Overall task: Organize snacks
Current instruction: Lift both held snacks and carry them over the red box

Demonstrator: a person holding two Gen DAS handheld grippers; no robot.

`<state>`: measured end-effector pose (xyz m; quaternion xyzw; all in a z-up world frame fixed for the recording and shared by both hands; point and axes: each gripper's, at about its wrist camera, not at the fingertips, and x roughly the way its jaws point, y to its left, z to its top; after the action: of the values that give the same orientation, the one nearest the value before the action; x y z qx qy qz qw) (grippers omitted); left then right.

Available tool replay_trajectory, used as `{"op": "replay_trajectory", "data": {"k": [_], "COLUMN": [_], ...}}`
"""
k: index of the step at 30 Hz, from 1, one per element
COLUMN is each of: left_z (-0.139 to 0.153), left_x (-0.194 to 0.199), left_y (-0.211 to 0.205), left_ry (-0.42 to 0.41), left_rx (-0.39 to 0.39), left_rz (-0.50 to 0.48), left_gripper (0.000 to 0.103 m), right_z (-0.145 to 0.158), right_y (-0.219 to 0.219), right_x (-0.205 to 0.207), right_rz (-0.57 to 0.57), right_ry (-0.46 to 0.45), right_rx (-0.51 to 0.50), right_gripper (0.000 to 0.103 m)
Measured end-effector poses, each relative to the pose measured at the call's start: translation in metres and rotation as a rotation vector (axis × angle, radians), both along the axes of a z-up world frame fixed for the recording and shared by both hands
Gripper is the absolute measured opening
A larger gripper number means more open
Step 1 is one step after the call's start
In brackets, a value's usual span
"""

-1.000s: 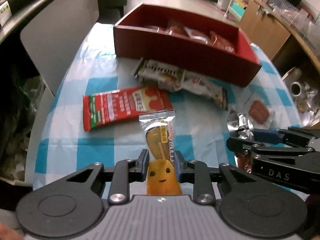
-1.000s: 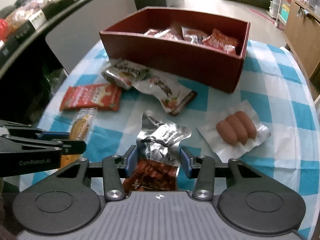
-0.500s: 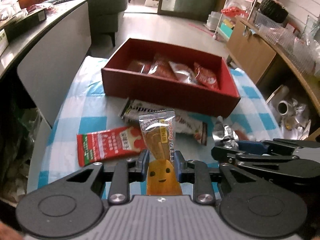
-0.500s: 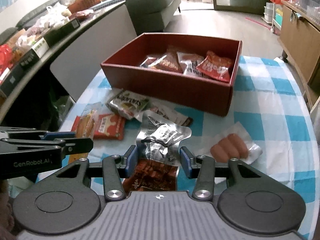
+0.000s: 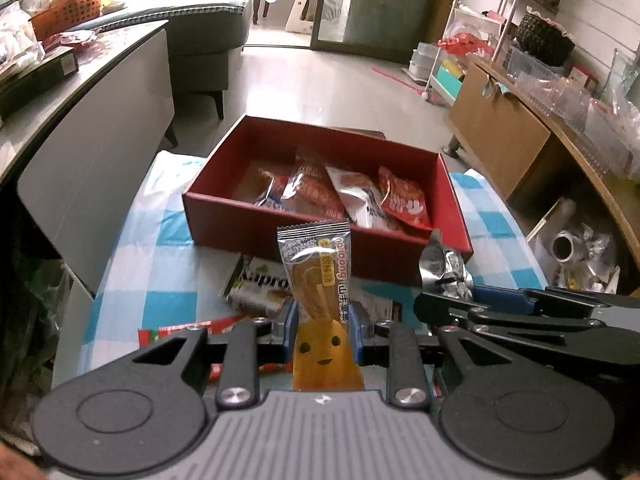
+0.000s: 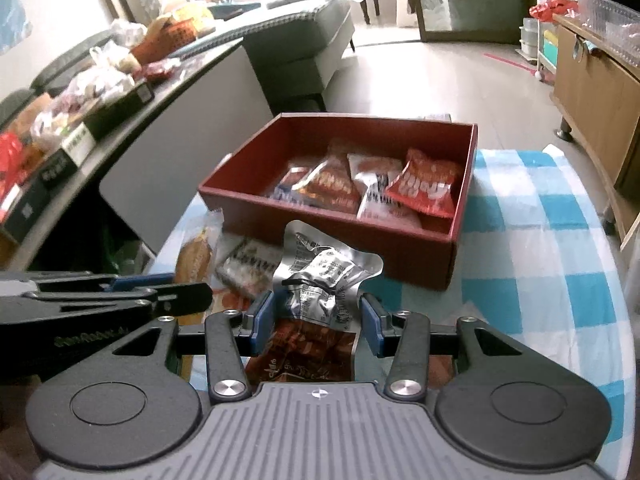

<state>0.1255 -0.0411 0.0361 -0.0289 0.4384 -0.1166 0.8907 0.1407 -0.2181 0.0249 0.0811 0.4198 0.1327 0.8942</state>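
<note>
Jaws of my left gripper (image 5: 322, 320) pinched a clear-wrapped yellow snack (image 5: 318, 276); my right gripper (image 6: 316, 318) clamped a crumpled silver pouch (image 6: 320, 280). Both were held above the checked bench (image 6: 532, 256), near the red box (image 6: 456, 240) of packets.

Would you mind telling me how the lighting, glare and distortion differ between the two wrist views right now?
Left wrist view: even, dim indoor light, strong fisheye bending at the dark corners; the orange snack packet in the left gripper is sharp. Right wrist view: the window area at top is blown out, washing out the counter clutter; the silver foil packet in the right gripper shows glare, and the red box stays readable.
</note>
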Motion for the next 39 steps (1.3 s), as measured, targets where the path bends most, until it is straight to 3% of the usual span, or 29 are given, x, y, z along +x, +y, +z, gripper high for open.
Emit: {"op": "replay_trajectory", "data": {"k": [23,39], "left_z": [0.014,-0.007], "left_x": [0.074,0.129], "left_y": [-0.031,-0.041], "left_ry": [-0.099,-0.11], "left_rx": [0.035,0.051], "left_rz": [0.013,0.025], "left_gripper": [0.021,0.021], "right_z": [0.014,-0.003], "right_y": [-0.019,-0.026], "right_x": [0.068,0.122], "right_rz": [-0.077,-0.101], "right_ry": [-0.052,-0.044], "right_rx": [0.026,-0.015], "right_gripper": [0.054,0.055]}}
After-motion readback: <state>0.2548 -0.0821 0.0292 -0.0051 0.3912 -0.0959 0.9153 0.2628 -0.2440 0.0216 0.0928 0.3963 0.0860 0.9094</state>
